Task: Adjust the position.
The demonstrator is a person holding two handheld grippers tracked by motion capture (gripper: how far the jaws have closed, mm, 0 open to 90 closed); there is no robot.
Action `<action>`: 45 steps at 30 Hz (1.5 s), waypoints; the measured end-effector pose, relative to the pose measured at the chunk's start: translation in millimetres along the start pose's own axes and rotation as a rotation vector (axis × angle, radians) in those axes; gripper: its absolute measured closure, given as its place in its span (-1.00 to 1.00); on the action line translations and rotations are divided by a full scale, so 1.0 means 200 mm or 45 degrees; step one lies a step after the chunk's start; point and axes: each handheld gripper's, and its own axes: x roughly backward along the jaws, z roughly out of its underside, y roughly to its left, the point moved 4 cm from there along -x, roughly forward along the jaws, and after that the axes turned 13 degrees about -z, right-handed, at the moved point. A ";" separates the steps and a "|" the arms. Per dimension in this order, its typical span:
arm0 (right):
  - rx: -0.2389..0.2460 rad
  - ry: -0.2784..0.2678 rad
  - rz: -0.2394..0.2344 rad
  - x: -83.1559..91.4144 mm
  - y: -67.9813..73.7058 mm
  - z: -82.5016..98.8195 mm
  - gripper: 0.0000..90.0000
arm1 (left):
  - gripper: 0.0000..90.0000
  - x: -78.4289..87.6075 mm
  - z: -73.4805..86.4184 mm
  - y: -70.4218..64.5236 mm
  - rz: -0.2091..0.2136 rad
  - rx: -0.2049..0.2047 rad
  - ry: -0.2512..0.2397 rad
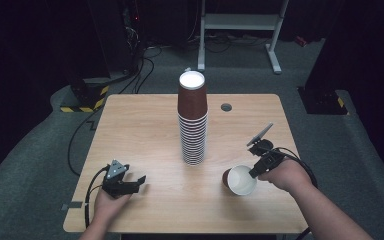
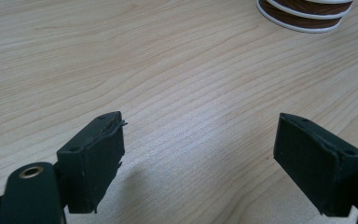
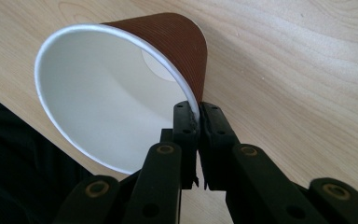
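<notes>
My right gripper (image 3: pixel 198 114) has its jaws pressed together on the rim of one brown paper cup (image 3: pixel 121 88), pinching only the thin wall, one pad inside and one outside. The cup is tilted with its mouth toward me, near the front edge of the table (image 1: pixel 145 115), to the right of the tall stack of cups (image 1: pixel 193 120) that stands in the middle. My left gripper (image 1: pixel 141 181) rests low at the front left with its jaws spread and nothing between them. I think the step now is to bring this cup onto the stack. To do it well, I should keep the pinch firm but not crush the rim, turn the wrist until the mouth faces down, and lower it straight over the top cup, because the stack is high and a side push could tip it.
</notes>
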 end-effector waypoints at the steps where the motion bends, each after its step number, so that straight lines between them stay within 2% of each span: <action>1: 0.004 -0.005 0.003 0.00 0.00 0.00 0.88 | -0.63 0.00 0.00 0.00 0.000 -0.001 0.000; 8: 0.001 -0.042 0.006 0.02 0.00 -0.02 0.83 | -0.62 0.00 0.00 0.00 0.001 -0.002 -0.001; 19: -0.012 -0.108 0.041 0.03 -0.05 -0.03 0.70 | -0.62 0.00 0.00 0.00 -0.002 -0.010 0.000; 27: -0.022 -0.148 0.051 0.05 -0.05 -0.03 0.60 | -0.62 0.00 0.00 0.00 -0.005 -0.013 0.001; 32: 0.003 -0.174 0.047 0.08 -0.04 -0.03 0.57 | -0.62 0.00 0.00 0.00 -0.003 -0.020 0.001; 38: -0.003 -0.240 0.067 0.11 -0.05 -0.03 0.51 | -0.60 0.00 0.00 -0.01 0.002 -0.022 0.010; 45: -0.003 -0.348 0.145 0.14 -0.08 -0.01 0.40 | -0.59 0.00 0.00 -0.01 0.007 -0.034 0.025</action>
